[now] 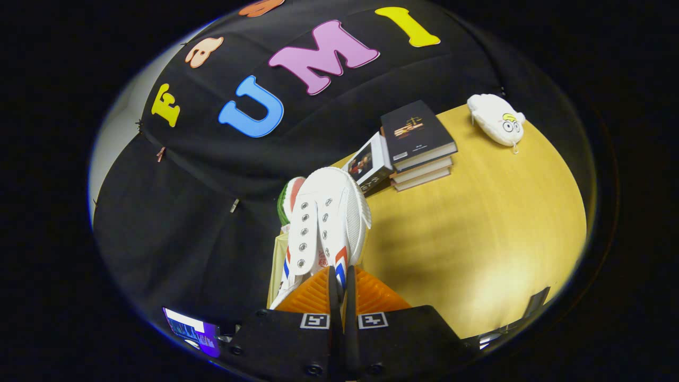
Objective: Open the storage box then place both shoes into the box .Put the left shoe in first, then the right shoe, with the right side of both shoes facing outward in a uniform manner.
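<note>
Shoe [326, 223] mid-frame, heel pinched in my gripper [342, 289], toe pointing away toward books [419, 146], table [477, 233] beneath.

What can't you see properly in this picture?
- Gripper view: the white shoe, pinched by its edge in the tongs, hides most of the second shoe behind it.
- The storage box: not identifiable here.
- The lower books in the stack are covered by the top one.
- The small screen beside the tongs is too tiny.
</note>
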Available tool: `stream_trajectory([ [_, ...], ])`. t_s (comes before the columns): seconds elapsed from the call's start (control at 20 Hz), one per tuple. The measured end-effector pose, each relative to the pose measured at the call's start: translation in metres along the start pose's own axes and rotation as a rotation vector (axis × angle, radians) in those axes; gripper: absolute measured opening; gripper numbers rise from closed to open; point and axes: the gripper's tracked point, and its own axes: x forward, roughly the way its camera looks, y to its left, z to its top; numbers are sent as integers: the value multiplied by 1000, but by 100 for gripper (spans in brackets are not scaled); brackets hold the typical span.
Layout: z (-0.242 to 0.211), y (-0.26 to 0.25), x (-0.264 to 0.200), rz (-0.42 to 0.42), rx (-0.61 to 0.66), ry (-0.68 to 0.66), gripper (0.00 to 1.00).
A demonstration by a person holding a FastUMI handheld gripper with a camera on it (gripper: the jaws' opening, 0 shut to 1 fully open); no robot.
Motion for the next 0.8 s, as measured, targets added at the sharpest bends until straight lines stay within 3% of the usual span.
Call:
stream_trajectory([
  [0.35, -38, 60, 86, -8, -62, 42, 5],
  [0.8, -79, 42, 150, -139, -160, 59, 5],
])
